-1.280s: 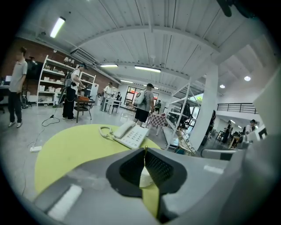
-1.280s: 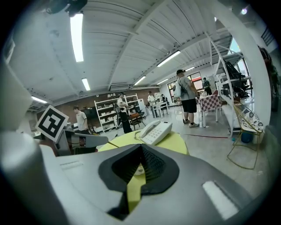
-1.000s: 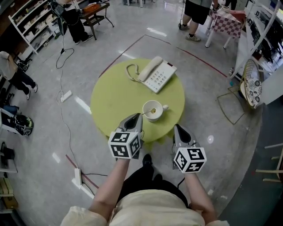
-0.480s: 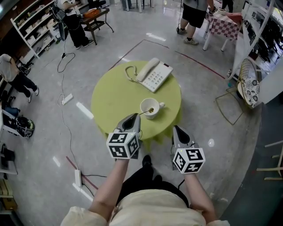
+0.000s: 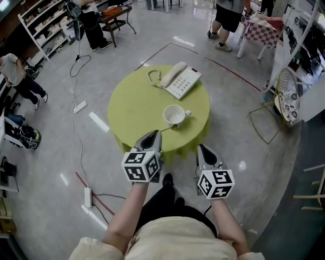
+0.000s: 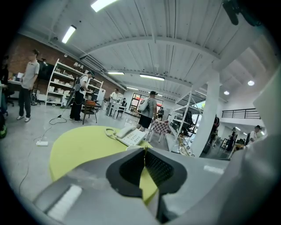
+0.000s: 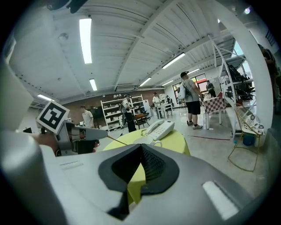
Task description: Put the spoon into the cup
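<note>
A white cup [image 5: 174,115] stands on the round green table [image 5: 137,106], near its front edge. My left gripper [image 5: 155,134] hovers just short of that edge, shut on the handle of a thin gold spoon [image 5: 169,128]. The spoon's far end reaches the cup's near rim. In the left gripper view the handle shows as a gold sliver in the closed seam of my left gripper [image 6: 145,151]. The right gripper view shows the spoon [image 7: 116,140] sticking out toward the cup [image 7: 147,140]. My right gripper [image 5: 202,147] is shut and empty, off the table's front right.
A white desk phone [image 5: 181,80] with a coiled cord lies at the table's far side. Cables and a power strip [image 5: 78,107] run over the floor at left. People stand at the back [image 5: 228,15] and left [image 5: 15,76]. A wire rack [image 5: 287,94] is at right.
Both grippers have drawn back from the table, so cup and phone sit farther away. The spoon's far end moved from the cup's middle to its near rim.
</note>
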